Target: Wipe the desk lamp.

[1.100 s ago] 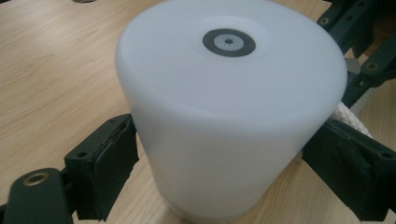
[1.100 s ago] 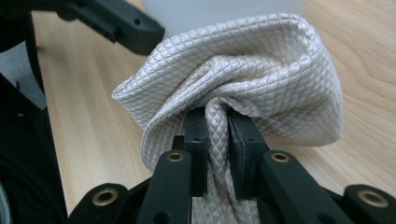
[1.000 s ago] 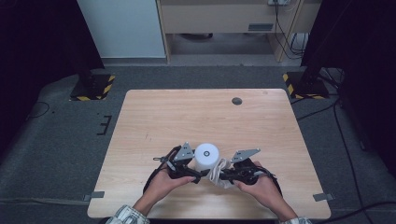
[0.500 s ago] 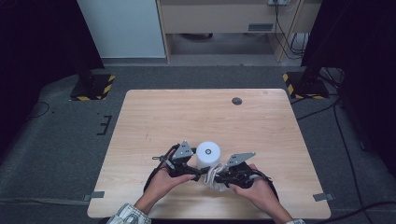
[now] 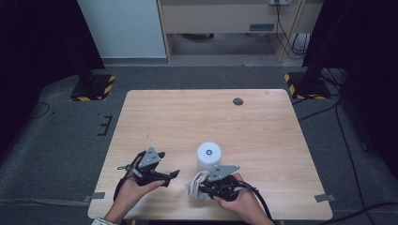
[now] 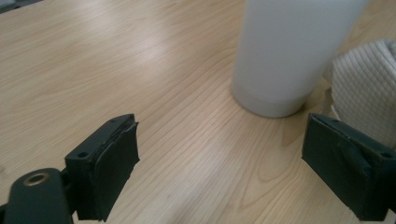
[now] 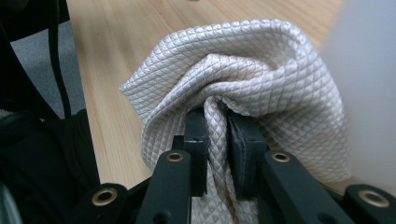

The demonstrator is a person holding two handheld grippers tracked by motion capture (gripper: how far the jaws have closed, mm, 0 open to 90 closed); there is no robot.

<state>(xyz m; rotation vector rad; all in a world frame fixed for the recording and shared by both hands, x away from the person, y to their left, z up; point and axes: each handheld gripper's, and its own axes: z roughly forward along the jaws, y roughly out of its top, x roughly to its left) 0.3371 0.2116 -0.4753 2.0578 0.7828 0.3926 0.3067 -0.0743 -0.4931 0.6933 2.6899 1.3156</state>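
A white cup (image 5: 209,157) stands upright on the wooden table (image 5: 187,122), near its front edge; its lower wall (image 6: 289,51) looms ahead in the left gripper view. A bunched, quilted off-white cloth (image 7: 243,79) is pinched between the jaws of my right gripper (image 7: 217,126), which is shut on it; from above the cloth (image 5: 197,185) sits just in front of the cup, left of the right gripper (image 5: 206,190). My left gripper (image 5: 171,177) is off to the left of the cup, open with nothing between its pads (image 6: 112,163). The cloth's edge (image 6: 364,93) shows beside the cup.
A small dark round mark (image 5: 238,101) lies near the table's far right edge. Beyond the table stand a pale panel (image 5: 122,28) and a shelf unit (image 5: 225,23). Striped black-and-yellow stand bases (image 5: 94,86) rest on the grey floor at both sides.
My left gripper has pulled away from the cup toward the left, leaving a gap. My right gripper has slid left with the cloth. The cup has stayed put.
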